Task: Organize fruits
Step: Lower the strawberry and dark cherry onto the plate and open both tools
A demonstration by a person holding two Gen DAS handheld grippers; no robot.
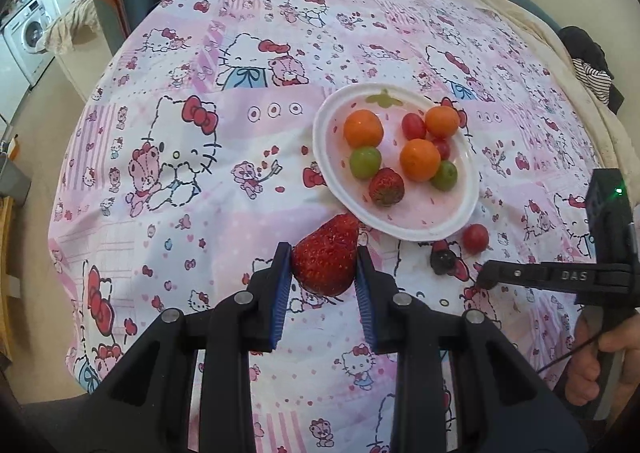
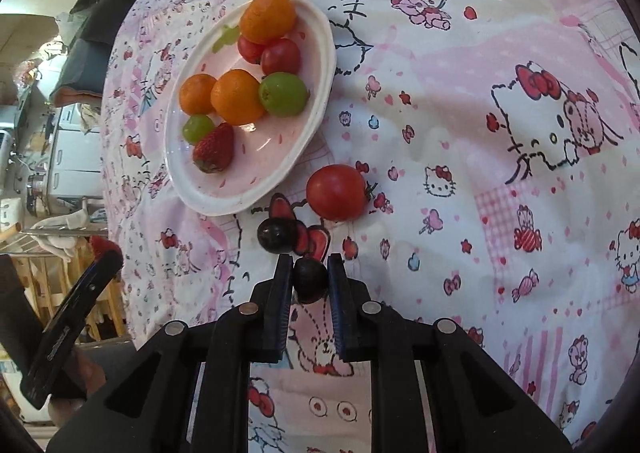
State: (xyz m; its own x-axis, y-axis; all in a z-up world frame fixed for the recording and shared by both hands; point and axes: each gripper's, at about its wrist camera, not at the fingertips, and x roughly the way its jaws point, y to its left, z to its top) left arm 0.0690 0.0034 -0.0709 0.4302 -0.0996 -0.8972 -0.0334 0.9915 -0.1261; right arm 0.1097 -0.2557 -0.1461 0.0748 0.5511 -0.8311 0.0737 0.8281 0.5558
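Both my grippers pinch fruit, the left gripper point(image 1: 323, 267) a strawberry point(image 1: 326, 259), the right gripper point(image 2: 309, 279) a dark grape point(image 2: 310, 279) that I judge could squirt out if squeezed harder.

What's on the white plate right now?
On the plate: three oranges, two green grapes, two small red tomatoes and one strawberry. Anything beneath the clustered fruit is hidden.
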